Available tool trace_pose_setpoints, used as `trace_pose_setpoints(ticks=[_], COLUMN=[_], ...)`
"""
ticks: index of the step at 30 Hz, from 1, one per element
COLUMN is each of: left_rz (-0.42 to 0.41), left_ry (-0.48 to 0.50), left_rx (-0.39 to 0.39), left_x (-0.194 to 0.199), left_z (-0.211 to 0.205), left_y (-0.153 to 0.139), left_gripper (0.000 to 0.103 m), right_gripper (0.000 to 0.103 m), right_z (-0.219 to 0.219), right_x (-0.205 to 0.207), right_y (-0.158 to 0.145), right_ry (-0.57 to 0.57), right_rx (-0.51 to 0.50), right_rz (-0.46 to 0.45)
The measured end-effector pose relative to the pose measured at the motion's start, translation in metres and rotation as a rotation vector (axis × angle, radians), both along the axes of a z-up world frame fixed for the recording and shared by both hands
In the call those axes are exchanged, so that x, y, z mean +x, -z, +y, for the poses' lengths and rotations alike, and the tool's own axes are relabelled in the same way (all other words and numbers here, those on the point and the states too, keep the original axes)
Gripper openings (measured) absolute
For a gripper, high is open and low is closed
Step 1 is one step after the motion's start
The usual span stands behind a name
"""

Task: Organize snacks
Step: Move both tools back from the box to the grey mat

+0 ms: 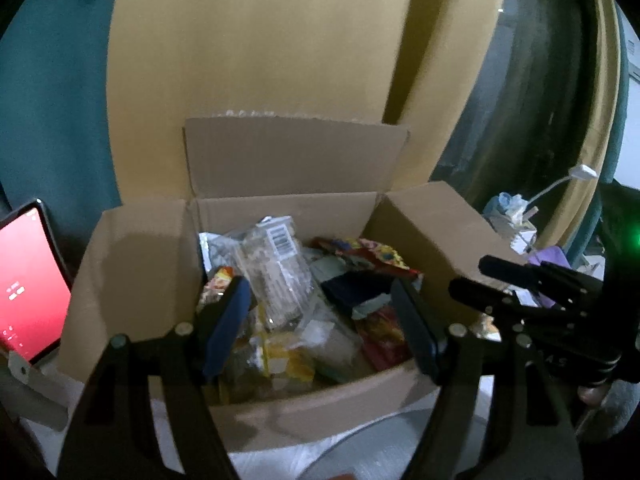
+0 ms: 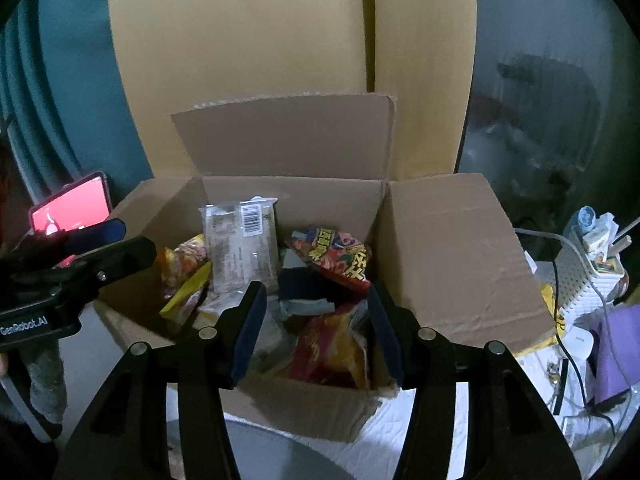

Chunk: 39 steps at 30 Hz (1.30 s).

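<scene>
Basically unstarted: snacks (image 2: 256,240) all jumbled inside the open box (image 2: 452,256) on the desk. Left gripper (image 1: 320,320) and right gripper (image 2: 316,328) hover over it, jaws spread, nothing held.

The left gripper (image 1: 320,320) fills the lower half of its own view, its two blue-padded fingers (image 1: 226,326) spread wide with nothing between them. The right gripper (image 2: 316,328) sits likewise at the bottom centre of its view, fingers (image 2: 248,332) parted and empty. Each shows at the other's frame edge.
</scene>
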<state>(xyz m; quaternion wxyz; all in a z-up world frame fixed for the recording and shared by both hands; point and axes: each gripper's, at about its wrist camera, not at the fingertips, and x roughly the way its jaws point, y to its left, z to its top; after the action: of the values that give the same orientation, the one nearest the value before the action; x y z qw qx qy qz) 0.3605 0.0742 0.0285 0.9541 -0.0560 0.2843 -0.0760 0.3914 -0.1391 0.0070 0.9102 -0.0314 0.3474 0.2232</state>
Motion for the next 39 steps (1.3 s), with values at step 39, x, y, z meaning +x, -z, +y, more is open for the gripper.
trace_pose_setpoints(ticks=[39], left_rz=[-0.095], left_ry=[0.029], left_rx=[0.008], left_x=[-0.174], left_z=[-0.029], left_y=[0.001], left_gripper=[0.075], right_gripper=[0.056], right_z=[-0.005], right_x=[-0.179], right_y=[-0.028], right_ry=[-0.12], right_rx=[-0.028], right_rz=[-0.116])
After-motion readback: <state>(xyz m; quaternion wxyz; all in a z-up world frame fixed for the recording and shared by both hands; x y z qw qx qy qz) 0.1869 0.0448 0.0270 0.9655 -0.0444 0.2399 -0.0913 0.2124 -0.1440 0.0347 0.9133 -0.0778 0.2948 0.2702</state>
